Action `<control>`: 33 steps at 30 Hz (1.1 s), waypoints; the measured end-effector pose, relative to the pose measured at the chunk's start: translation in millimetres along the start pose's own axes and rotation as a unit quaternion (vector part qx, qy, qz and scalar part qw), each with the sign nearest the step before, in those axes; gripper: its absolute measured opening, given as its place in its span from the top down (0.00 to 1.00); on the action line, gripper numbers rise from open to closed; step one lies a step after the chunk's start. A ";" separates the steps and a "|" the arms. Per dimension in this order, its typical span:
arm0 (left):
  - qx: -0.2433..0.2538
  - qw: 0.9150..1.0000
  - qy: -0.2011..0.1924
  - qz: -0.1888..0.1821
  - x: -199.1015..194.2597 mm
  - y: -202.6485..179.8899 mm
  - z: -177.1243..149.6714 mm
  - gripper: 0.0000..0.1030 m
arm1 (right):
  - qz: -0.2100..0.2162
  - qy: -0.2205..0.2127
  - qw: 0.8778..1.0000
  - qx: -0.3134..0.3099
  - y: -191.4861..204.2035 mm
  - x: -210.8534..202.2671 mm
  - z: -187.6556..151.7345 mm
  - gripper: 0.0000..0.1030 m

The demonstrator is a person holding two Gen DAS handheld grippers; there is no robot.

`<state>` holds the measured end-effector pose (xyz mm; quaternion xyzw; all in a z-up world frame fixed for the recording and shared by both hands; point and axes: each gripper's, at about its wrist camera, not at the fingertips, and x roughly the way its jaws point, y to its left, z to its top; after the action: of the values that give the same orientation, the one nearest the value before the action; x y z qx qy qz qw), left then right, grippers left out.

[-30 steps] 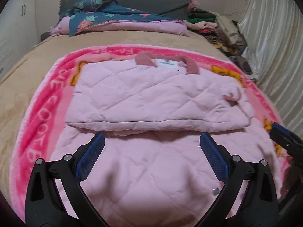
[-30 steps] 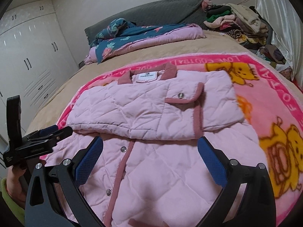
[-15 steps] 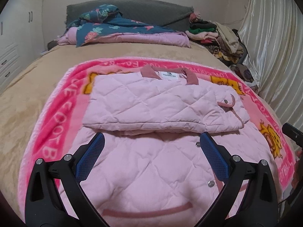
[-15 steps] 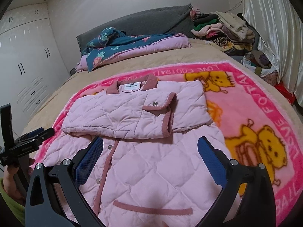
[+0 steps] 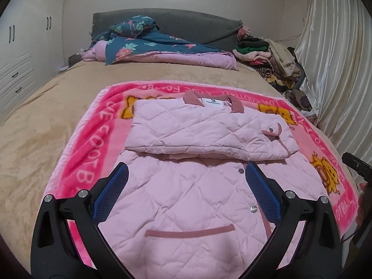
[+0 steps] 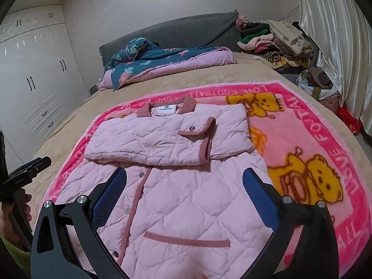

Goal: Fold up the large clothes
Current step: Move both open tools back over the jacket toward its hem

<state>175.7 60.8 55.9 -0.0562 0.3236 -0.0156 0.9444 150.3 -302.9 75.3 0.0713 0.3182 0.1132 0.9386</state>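
Observation:
A pink quilted jacket (image 5: 186, 186) lies on a bright pink bear-print blanket (image 5: 90, 153) on the bed. Its sleeves are folded across the chest below the collar (image 5: 211, 101), making a band (image 6: 167, 139). The lower body with its dark pink pocket trim (image 6: 186, 241) lies flat nearest me. My left gripper (image 5: 186, 186) is open and empty above the jacket's lower left part. My right gripper (image 6: 184, 186) is open and empty above the lower right part. Each gripper shows at the edge of the other's view, the right one (image 5: 355, 165) and the left one (image 6: 28, 172).
A folded blue floral quilt (image 5: 158, 46) lies at the head of the bed by the grey headboard (image 5: 186, 23). A pile of clothes (image 6: 274, 39) sits at the far right by the curtain (image 5: 337, 58). White wardrobes (image 6: 34, 74) stand to the left. The tan bedspread (image 5: 34, 127) surrounds the blanket.
Both grippers have drawn back and up from the jacket. More of its lower body and the pocket trim now shows. The jacket itself has not moved.

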 end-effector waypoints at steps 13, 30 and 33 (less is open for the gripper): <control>-0.005 1.000 -0.015 0.007 -43.7 5.0 -8.5 0.08 | -0.001 -0.030 1.000 -0.006 -0.9 -43.0 -3.2 0.04; -0.014 0.999 -0.025 0.015 -79.1 10.7 -23.6 0.08 | 0.005 -0.048 0.999 -0.021 8.5 -76.1 -9.5 0.04; -0.012 1.000 -0.026 0.013 -82.5 10.2 -26.2 0.08 | 0.006 -0.052 0.998 -0.023 9.0 -81.8 -10.6 0.04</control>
<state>94.4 73.8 84.5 -0.0637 0.3001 0.0023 0.9518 79.2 -314.6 116.3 0.0578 0.2662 0.1224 0.9544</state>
